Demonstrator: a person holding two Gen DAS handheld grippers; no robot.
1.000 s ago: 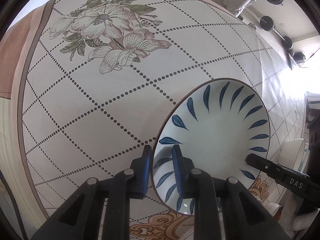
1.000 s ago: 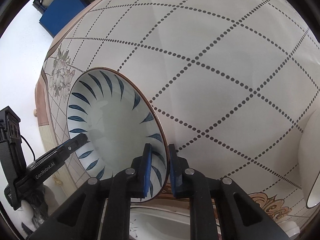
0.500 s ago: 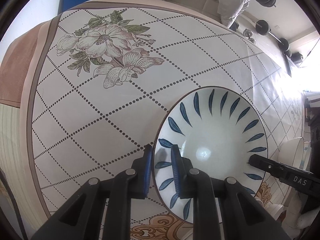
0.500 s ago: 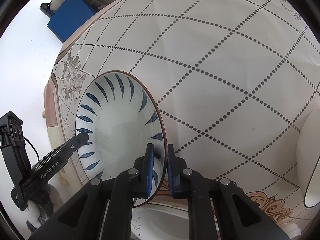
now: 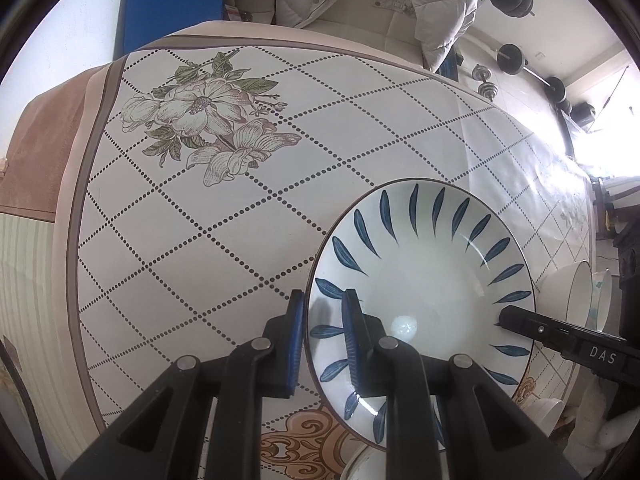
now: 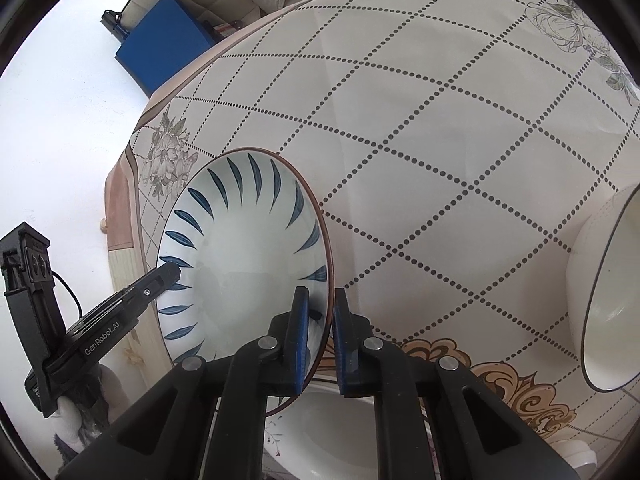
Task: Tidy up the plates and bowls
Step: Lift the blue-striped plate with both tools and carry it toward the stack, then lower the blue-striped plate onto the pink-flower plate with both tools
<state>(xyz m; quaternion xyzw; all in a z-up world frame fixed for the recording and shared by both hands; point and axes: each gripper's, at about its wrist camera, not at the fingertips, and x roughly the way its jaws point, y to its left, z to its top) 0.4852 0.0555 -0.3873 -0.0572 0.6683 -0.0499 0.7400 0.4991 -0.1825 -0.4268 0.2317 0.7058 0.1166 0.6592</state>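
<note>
A white plate with blue leaf strokes (image 5: 420,280) hangs above the tablecloth, held at opposite sides of its rim by both grippers. My left gripper (image 5: 324,300) is shut on the plate's left rim, one pad inside and one outside. In the right wrist view the same plate (image 6: 240,248) tilts, and my right gripper (image 6: 320,296) is shut on its right rim. Each view shows the other gripper's fingertip at the plate's far rim: the right gripper (image 5: 520,320) and the left gripper (image 6: 168,272).
A white bowl (image 6: 608,300) stands on its side at the right, and another white dish (image 6: 332,432) lies below the plate at the table's near edge. Stacked bowls (image 5: 580,292) show at the right. The flowered tablecloth (image 5: 200,120) stretches beyond, with a sofa behind.
Both grippers have risen with the plate between them. The table now looks farther away and more of the room shows beyond it.
</note>
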